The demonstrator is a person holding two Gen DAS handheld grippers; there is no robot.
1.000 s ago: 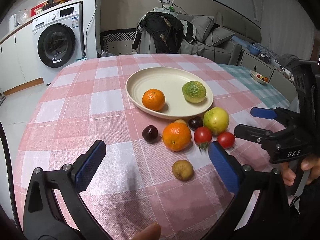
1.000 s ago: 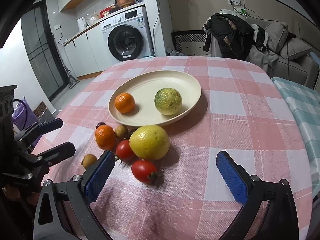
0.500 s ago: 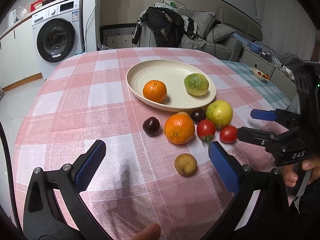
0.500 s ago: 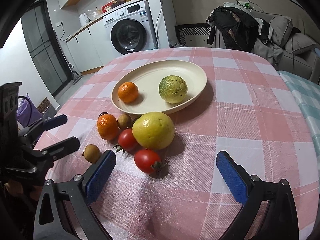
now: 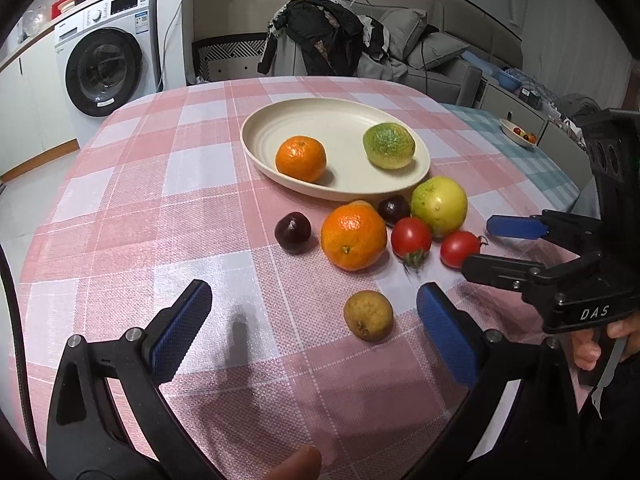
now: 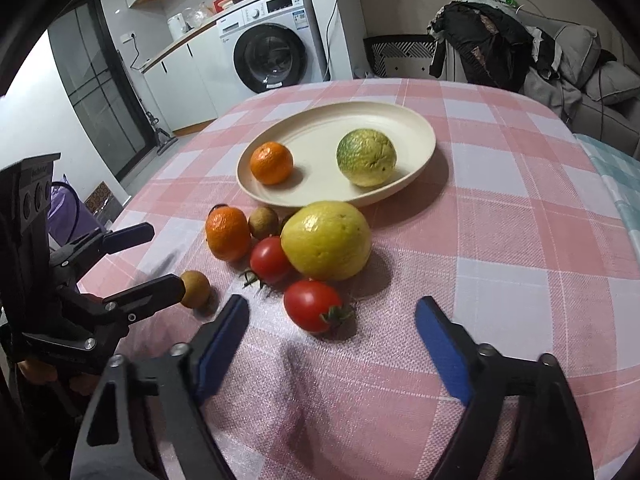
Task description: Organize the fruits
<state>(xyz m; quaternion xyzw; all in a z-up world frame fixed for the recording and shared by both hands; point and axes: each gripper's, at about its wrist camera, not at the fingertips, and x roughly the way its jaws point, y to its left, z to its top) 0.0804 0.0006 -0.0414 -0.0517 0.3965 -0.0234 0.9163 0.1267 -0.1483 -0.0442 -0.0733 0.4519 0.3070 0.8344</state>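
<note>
Both grippers hover empty, jaws released: left gripper [image 5: 312, 312] near the small brown fruit [image 5: 368, 315], right gripper [image 6: 332, 320] at the front tomato [image 6: 313, 305]. Loose fruits crowd the tabletop [image 5: 160, 208] beside the plate [image 5: 280, 120]; closing could nudge neighbours rolling. A dark fruit behind the yellow one [image 6: 326, 240] is mostly hidden.

Glossy tomato [image 6: 311, 305]; woven checked tablecloth [image 6: 500, 240]; matt ceramic-looking plate [image 6: 416, 128].
</note>
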